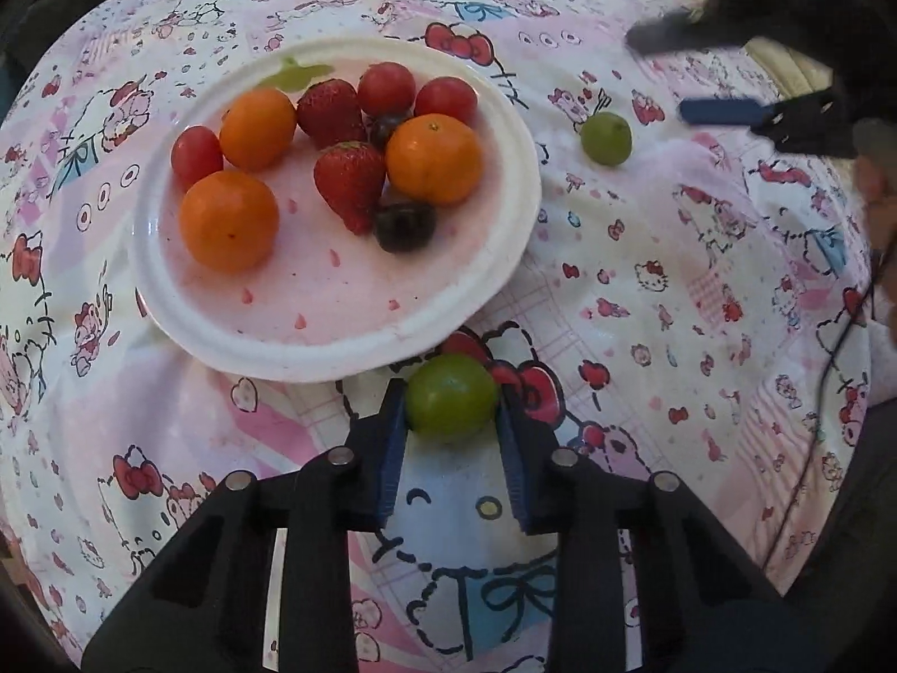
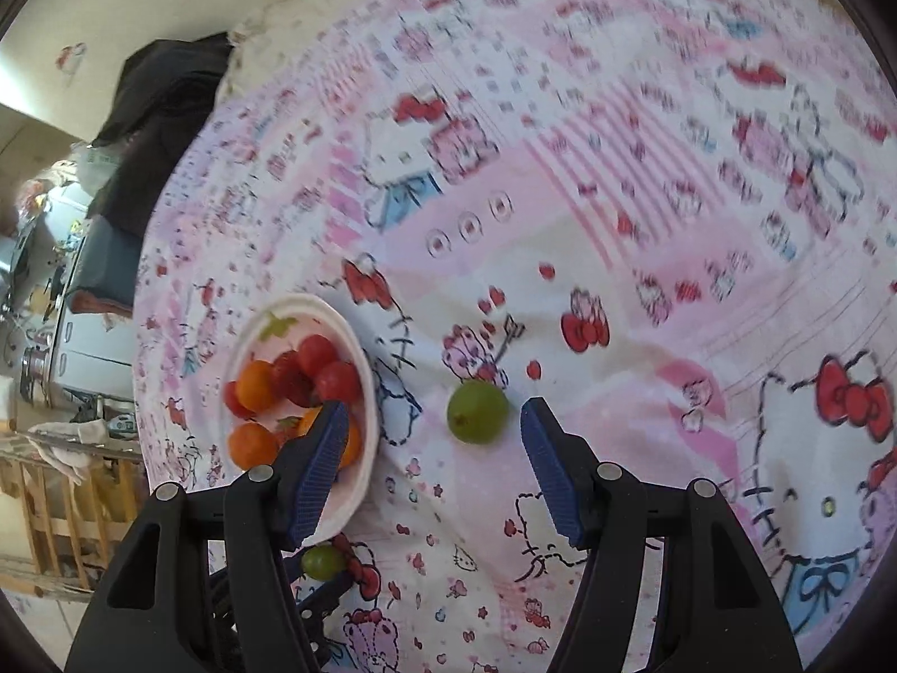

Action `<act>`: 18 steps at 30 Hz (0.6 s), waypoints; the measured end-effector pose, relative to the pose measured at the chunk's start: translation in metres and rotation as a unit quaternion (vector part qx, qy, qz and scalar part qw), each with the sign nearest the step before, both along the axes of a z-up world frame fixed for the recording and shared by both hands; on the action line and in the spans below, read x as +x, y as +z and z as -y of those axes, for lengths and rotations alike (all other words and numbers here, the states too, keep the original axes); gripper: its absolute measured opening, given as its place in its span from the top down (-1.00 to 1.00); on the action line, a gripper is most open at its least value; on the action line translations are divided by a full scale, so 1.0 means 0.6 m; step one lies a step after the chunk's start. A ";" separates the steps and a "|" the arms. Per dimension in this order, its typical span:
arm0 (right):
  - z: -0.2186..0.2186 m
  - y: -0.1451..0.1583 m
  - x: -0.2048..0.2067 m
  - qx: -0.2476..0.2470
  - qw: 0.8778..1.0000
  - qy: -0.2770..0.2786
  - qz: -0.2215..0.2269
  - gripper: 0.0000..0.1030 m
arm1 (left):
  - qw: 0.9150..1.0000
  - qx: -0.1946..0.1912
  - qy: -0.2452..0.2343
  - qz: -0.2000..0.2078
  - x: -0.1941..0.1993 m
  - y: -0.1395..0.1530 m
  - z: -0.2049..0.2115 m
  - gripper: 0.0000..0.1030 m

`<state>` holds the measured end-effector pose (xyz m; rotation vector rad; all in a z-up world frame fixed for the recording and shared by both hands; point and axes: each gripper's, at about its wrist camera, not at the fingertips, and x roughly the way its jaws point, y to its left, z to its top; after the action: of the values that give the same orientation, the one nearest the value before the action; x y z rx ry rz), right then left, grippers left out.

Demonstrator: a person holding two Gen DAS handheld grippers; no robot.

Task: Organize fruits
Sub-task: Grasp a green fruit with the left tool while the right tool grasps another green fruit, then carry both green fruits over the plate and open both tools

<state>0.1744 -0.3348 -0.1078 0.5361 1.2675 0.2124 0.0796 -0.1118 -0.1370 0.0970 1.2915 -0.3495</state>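
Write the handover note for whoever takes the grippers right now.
Left gripper: shut on a green grape, still on the cloth just below the plate.
Right gripper: open, second green grape between its fingers, not gripped.
Done: oranges, strawberries, tomatoes and dark grapes sit on the plate.
Left: move both green grapes onto the plate.

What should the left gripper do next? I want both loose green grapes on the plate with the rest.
Probably lift and carry: the left gripper has its fingers pressed against a green grape on the cloth just off the plate's rim. Raising it over the rim and releasing seems the natural step.
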 end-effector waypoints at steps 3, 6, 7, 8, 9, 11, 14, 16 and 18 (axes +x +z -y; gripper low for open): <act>-0.014 -0.019 0.011 -0.027 0.999 0.013 -0.012 -0.26 | 1.000 -0.004 0.001 0.006 -0.004 0.015 -0.008 0.48; -0.028 -0.041 0.020 -0.056 0.998 0.026 -0.027 -0.04 | 1.000 -0.008 0.001 0.013 -0.008 0.035 -0.018 0.48; -0.028 -0.048 0.022 -0.058 0.997 0.027 -0.032 0.01 | 1.000 -0.008 -0.002 0.016 -0.010 0.043 -0.022 0.48; -0.030 -0.053 0.022 -0.060 0.997 0.026 -0.036 0.02 | 1.000 -0.007 -0.004 0.017 -0.011 0.049 -0.024 0.48; -0.032 -0.059 0.023 -0.061 0.997 0.026 -0.041 0.05 | 1.000 -0.004 -0.008 0.020 -0.012 0.054 -0.024 0.48; -0.041 -0.068 0.024 -0.066 0.996 0.037 -0.048 0.22 | 0.999 0.005 -0.010 0.031 -0.012 0.067 -0.034 0.48; -0.044 -0.071 0.023 -0.085 0.994 0.041 -0.046 0.37 | 0.999 0.006 0.010 0.046 -0.015 0.088 -0.056 0.48; -0.038 -0.069 0.021 -0.075 0.996 0.036 -0.045 0.40 | 0.998 0.003 0.031 0.053 -0.012 0.101 -0.076 0.48; -0.035 -0.063 0.017 -0.072 0.996 0.033 -0.042 0.41 | 0.997 0.003 0.045 0.061 -0.007 0.110 -0.088 0.48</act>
<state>0.1844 -0.3139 -0.1454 0.3826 1.3715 0.1534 0.0754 -0.0587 -0.0713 0.0632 1.1727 -0.2593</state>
